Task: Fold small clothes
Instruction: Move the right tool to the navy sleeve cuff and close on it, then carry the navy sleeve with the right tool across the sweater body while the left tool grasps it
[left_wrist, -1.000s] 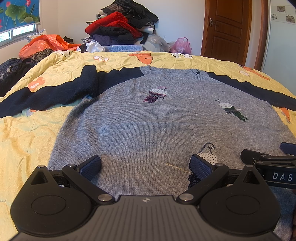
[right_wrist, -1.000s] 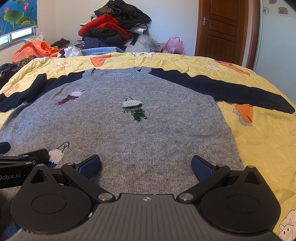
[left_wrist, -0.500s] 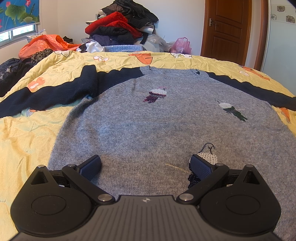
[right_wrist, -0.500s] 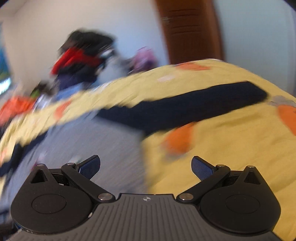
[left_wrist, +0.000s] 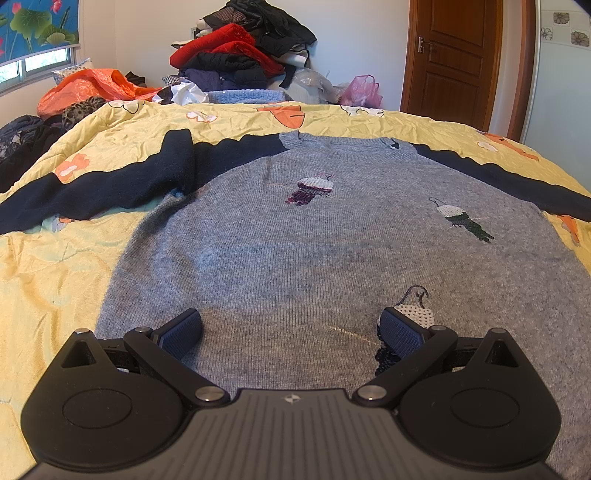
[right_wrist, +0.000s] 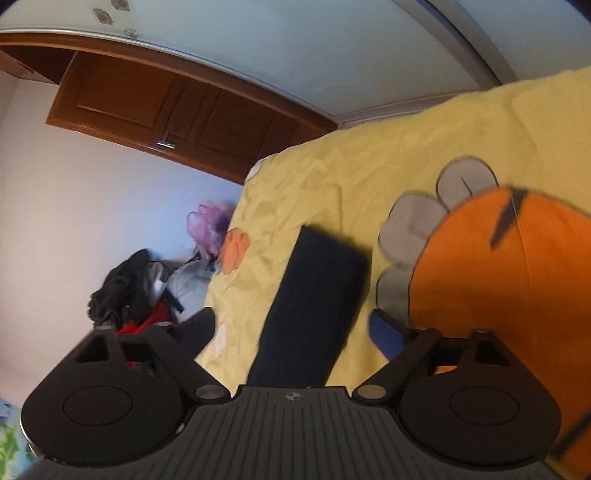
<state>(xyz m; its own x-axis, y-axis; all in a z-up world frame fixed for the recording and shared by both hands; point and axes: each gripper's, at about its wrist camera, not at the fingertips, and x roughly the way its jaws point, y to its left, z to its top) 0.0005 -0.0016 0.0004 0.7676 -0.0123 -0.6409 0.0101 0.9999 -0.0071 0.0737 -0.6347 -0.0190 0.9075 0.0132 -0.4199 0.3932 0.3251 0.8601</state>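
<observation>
Grey knitted sweater (left_wrist: 295, 266) with navy sleeves (right_wrist: 314, 295) lies flat on my yellow bedspread (left_wrist: 55, 288); left gripper (left_wrist: 291, 326) gapes unclenched above its hem, right gripper (right_wrist: 291, 328) is closing around one sleeve's end, pads not yet pressing.

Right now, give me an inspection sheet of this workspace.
Surface: yellow bedspread with orange flower prints, creased.
Job's things: grey sweater laid flat, front up, navy sleeves spread out; right sleeve cuff lies flat.
Clutter: clothes pile, orange bag and pink bag beyond the bed's far edge.
Grippers: left gripper open over the sweater's hem; right gripper rolled sideways, jaws closing around the cuff, pads not pressing it.
Cables: nothing seen.
Surroundings: wooden door, window, white walls.
</observation>
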